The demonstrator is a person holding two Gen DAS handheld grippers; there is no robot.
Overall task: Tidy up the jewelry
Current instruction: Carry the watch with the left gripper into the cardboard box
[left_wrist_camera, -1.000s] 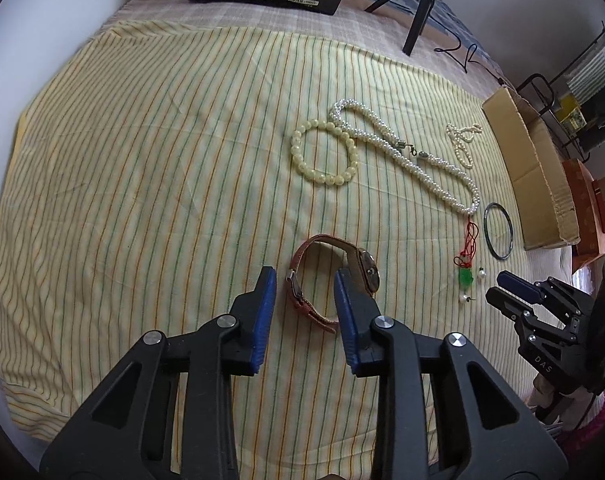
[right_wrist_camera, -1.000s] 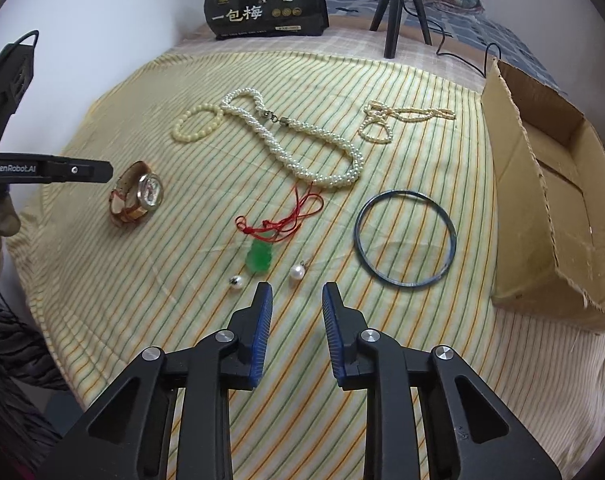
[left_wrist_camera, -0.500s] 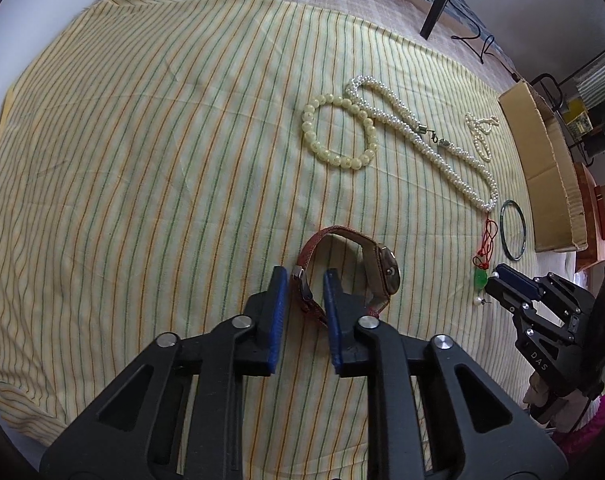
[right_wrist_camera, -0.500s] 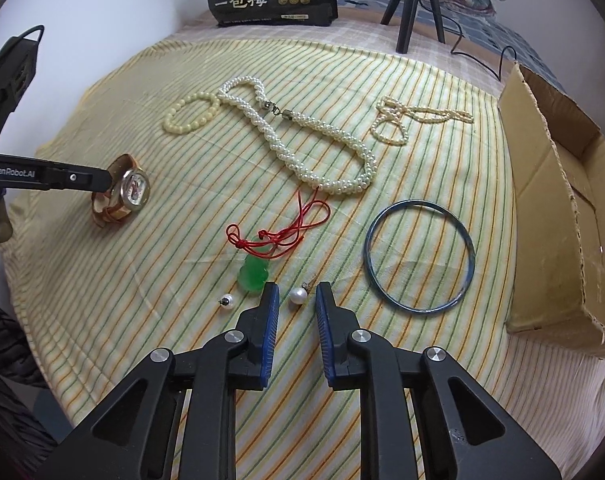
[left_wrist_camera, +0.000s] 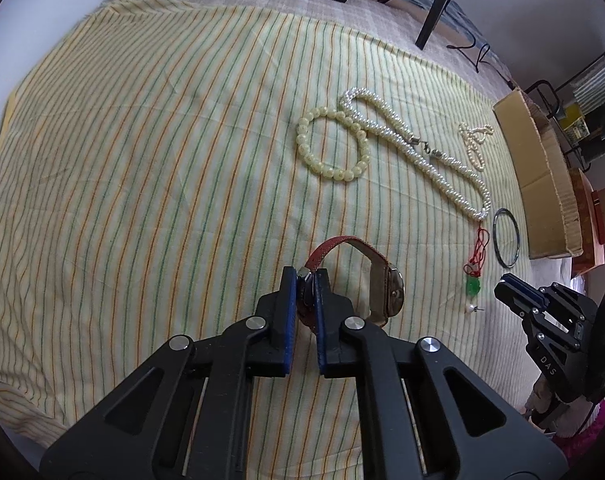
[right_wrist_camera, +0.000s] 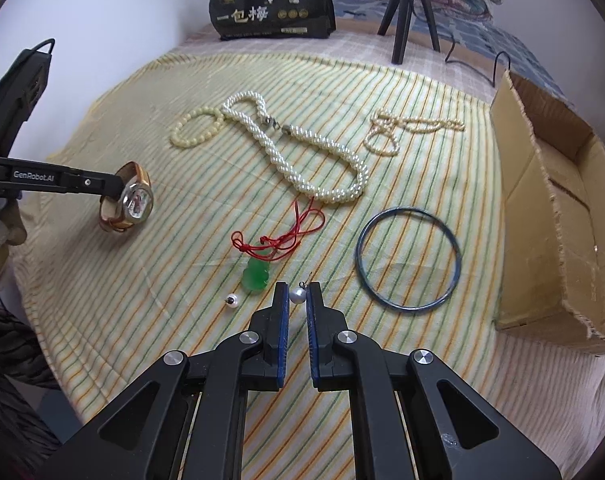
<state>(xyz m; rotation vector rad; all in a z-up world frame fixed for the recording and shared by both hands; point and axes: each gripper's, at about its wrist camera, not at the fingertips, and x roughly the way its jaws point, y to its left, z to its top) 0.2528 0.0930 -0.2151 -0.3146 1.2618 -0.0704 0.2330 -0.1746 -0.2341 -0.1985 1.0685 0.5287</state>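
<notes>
I'm clamping left claw on the red-strapped gold wristwatch; right claw is pinching the small white pearl earring on the striped bedspread.

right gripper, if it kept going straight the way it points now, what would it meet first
The right gripper already has a pearl earring between its jaws; straight on, it would likely press into the striped cloth just beyond.

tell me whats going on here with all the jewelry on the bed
A person is sorting jewelry on a striped cloth with a gripper in each hand. The left gripper is shut on the strap of the watch, and the right gripper is shut on a pearl earring. The necklaces, bracelets and bangle lie on the cloth; the cardboard box looks empty.
</notes>
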